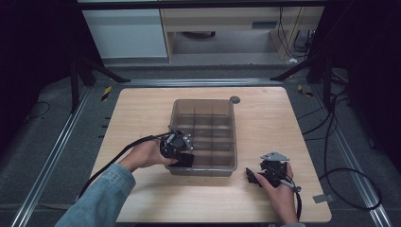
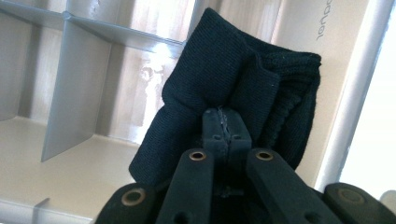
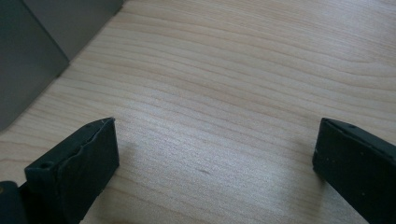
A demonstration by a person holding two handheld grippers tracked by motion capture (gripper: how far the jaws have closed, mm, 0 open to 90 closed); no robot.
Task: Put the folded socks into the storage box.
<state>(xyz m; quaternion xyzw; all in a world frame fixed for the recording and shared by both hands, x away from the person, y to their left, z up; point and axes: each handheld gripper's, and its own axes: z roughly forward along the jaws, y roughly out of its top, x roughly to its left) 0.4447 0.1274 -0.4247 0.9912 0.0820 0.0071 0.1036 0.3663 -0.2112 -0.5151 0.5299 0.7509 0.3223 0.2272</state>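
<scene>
High view looks down on a wooden tabletop [image 1: 142,104] with a clear plastic box [image 1: 204,105] in the middle. The box has little walls inside that split it into many small rooms. A person sits at the near side and holds a tool in each hand.

The left tool [image 1: 182,150] reaches over the near left corner of the box. It holds a black sock [image 1: 185,160], folded into a soft bundle. In the left gripper view the two black jaws are squeezed tight together, with a bit of the black sock [image 2: 224,74] pinched between them. The sock hangs in a corner room of the box, close to the side wall and one of the small walls. I cannot tell if it touches the bottom yet.

So I think the job is partly done. The sock is picked up and brought to its room. What is left is to set it down and let go. The other rooms look empty.

The right tool [image 1: 255,177] sits low over the bare tabletop, near the right corner of the box. In the right gripper view its jaws stand wide apart, with nothing between them but wood. It holds nothing.
</scene>
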